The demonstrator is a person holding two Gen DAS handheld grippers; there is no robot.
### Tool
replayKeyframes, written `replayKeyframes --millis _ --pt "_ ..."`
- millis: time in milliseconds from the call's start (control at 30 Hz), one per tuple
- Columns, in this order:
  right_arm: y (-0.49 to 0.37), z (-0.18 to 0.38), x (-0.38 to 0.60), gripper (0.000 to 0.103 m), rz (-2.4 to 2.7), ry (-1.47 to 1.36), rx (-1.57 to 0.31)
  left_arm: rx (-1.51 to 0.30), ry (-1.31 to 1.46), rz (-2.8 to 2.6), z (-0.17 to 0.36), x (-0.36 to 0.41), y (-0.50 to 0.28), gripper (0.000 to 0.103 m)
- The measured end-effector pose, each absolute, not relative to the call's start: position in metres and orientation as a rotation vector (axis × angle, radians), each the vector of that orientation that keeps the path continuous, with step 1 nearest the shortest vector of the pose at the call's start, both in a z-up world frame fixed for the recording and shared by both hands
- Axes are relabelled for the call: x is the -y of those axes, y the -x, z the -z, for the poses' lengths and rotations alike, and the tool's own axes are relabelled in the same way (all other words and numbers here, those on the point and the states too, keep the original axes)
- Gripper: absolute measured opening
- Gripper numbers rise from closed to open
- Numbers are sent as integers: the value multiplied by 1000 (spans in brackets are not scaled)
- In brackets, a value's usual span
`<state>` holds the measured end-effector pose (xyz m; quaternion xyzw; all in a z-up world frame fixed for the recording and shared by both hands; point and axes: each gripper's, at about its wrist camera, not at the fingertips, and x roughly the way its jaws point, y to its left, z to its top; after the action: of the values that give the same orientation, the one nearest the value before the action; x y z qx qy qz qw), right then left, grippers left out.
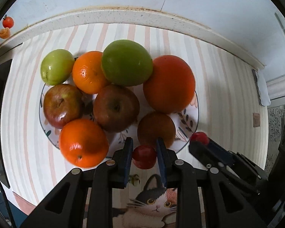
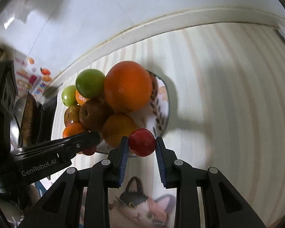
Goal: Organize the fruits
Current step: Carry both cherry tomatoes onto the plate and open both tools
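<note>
Done: eight big fruits are piled on the plate (image 1: 193,114).
Left: two small red fruits are not yet put down.
Left claw (image 1: 144,153): closed on a small red fruit (image 1: 144,156), at the plate's near rim.
Right claw (image 2: 142,142): closed on another small red fruit (image 2: 142,142), at the same rim.
Count: three oranges, one darker round fruit, two green apples, two red apples, two small red fruits.
</note>
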<state>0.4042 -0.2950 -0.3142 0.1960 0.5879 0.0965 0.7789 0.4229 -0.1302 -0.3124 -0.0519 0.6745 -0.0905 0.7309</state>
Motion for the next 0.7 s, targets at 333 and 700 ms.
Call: replayKeyframes --millis 333,700 --pt "-412 330 278 31 -278 -314 -1306 -1489 137 198 315 122 -428 25" --pt "-404 331 253 32 -308 -224 -1303 -1500 131 172 315 117 -426 26"
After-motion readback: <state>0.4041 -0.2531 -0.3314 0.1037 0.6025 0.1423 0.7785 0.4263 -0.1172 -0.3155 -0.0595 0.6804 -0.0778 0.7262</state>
